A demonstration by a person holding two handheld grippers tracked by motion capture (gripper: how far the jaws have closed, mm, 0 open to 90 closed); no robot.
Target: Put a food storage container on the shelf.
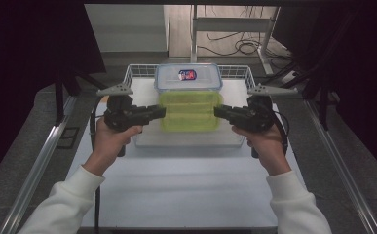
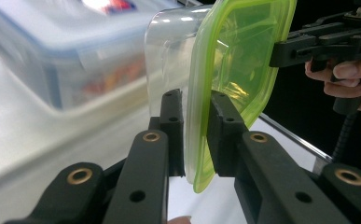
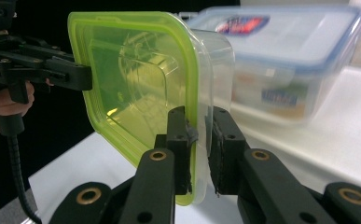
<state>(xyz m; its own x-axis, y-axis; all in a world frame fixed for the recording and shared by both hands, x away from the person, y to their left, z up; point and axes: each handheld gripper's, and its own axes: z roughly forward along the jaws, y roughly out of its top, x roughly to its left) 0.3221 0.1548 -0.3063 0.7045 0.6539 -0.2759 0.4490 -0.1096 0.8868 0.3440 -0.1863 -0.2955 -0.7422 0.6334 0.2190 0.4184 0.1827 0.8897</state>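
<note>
Between the two grippers, above the white surface (image 1: 186, 185), hangs a clear container with a green lid (image 1: 190, 111), held by its two short ends. At its left end the left gripper (image 1: 160, 111) is clamped on the rim: in the left gripper view one jaw presses on the clear wall and the other on the green lid's edge (image 2: 201, 140), so the container is seen edge-on from that side. At the opposite end the right gripper (image 1: 218, 111) grips in the same way; the right gripper view shows its jaws closed over the lid's rim and the clear wall (image 3: 199, 135). Each gripper is carried by a hand in a white sleeve, the left hand (image 1: 109, 141) and the right hand (image 1: 264, 141) coming in from the near edge. Directly behind the held container, just beyond it, stands a larger clear box with a blue-rimmed lid and a label (image 1: 188, 77); whether the two touch cannot be told. Both sit over a white wire basket (image 1: 140, 71) at the far part of the surface. Beyond the surface, cables lie on the floor (image 1: 235, 46) beside a metal frame.
</note>
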